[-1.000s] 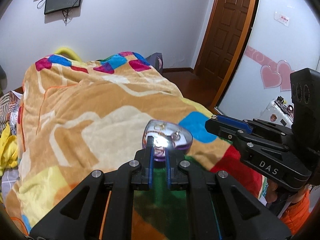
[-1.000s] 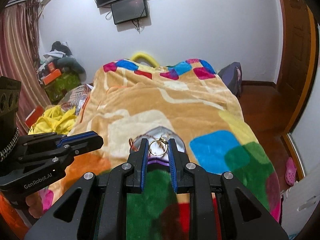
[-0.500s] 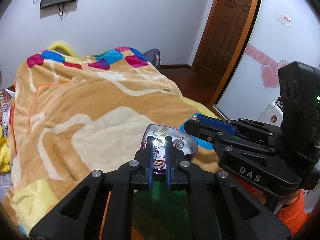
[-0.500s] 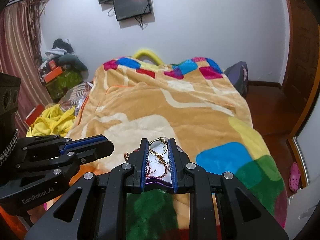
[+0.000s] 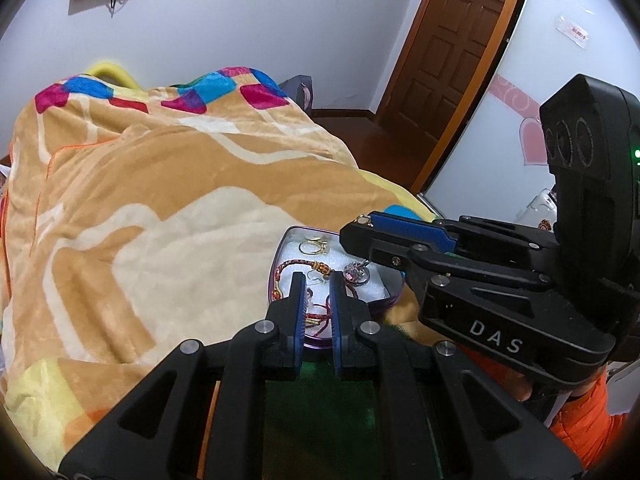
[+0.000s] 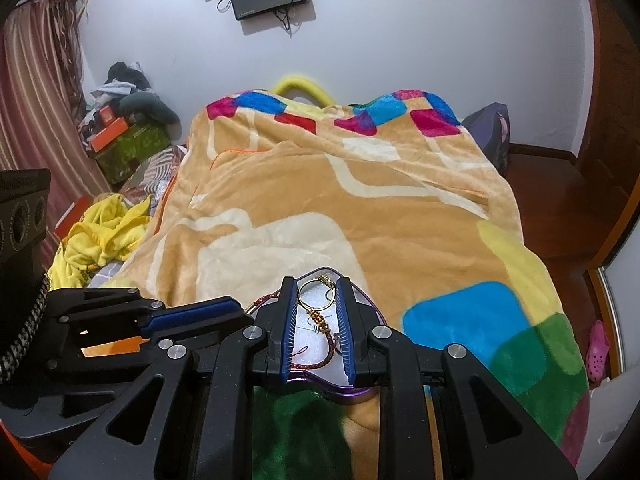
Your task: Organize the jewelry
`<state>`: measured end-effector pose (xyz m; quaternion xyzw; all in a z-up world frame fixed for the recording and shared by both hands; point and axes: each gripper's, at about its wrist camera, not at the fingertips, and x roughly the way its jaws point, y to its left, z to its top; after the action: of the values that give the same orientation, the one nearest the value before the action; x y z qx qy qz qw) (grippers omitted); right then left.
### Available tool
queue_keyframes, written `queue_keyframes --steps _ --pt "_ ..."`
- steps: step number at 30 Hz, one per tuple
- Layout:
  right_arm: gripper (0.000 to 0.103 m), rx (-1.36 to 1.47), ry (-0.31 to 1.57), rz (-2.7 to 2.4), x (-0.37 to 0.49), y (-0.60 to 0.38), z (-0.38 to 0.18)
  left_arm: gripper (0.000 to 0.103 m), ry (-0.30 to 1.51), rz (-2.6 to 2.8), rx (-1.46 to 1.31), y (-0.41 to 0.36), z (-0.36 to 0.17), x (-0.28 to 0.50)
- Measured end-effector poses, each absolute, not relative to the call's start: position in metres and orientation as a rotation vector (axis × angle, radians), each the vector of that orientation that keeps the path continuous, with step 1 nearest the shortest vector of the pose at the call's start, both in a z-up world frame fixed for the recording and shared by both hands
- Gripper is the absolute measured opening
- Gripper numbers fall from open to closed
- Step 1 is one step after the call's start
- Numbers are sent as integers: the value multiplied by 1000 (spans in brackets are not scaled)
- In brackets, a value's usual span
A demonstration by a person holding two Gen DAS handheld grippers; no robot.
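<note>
A purple heart-shaped jewelry box (image 5: 280, 249) with white lining lies open on the blanket. Inside are a gold ring (image 5: 313, 245), a red braided bracelet (image 5: 298, 265) and a silver stone ring (image 5: 356, 273). My left gripper (image 5: 318, 280) hovers over the box's near edge, jaws narrowly apart and empty. My right gripper (image 6: 317, 285) is shut on a gold ring (image 6: 316, 293) held between its fingertips above the box (image 6: 362, 294). The right gripper also shows in the left wrist view (image 5: 366, 224), over the box's right side.
The box sits on an orange patterned blanket (image 5: 160, 200) covering the bed. Yellow clothes (image 6: 100, 236) and boxes (image 6: 128, 140) lie left of the bed. A wooden door (image 5: 448, 52) and bare floor are at the far right.
Both grippers moved forward and down over the box, which now shows its open interior. The right gripper still holds the gold ring. The left jaws have opened slightly.
</note>
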<state>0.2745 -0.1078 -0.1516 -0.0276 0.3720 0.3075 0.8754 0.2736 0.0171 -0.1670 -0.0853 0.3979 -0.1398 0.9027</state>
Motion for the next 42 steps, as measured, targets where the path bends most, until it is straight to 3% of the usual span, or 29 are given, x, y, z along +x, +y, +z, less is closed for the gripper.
queue_keyframes --steps 7,10,16,31,36,40,42 --pt "21 -44 827 652 278 -109 -154 9 822 -278 -178 19 -163 271" --pt "30 -39 818 647 275 -111 -148 16 811 -270 -173 21 -154 265" --pt "30 -32 751 632 259 -119 -120 20 741 -246 -147 21 -120 245" --pt "30 26 295 539 140 -165 8 36 302 -158 -116 18 27 115" --pt "33 36 155 484 90 -173 30 51 185 -115 -109 14 48 69" --pt "47 35 101 446 67 -171 35 63 142 -79 -98 11 53 45" --pt "54 27 87 423 59 -168 34 77 128 -58 -95 10 51 37"
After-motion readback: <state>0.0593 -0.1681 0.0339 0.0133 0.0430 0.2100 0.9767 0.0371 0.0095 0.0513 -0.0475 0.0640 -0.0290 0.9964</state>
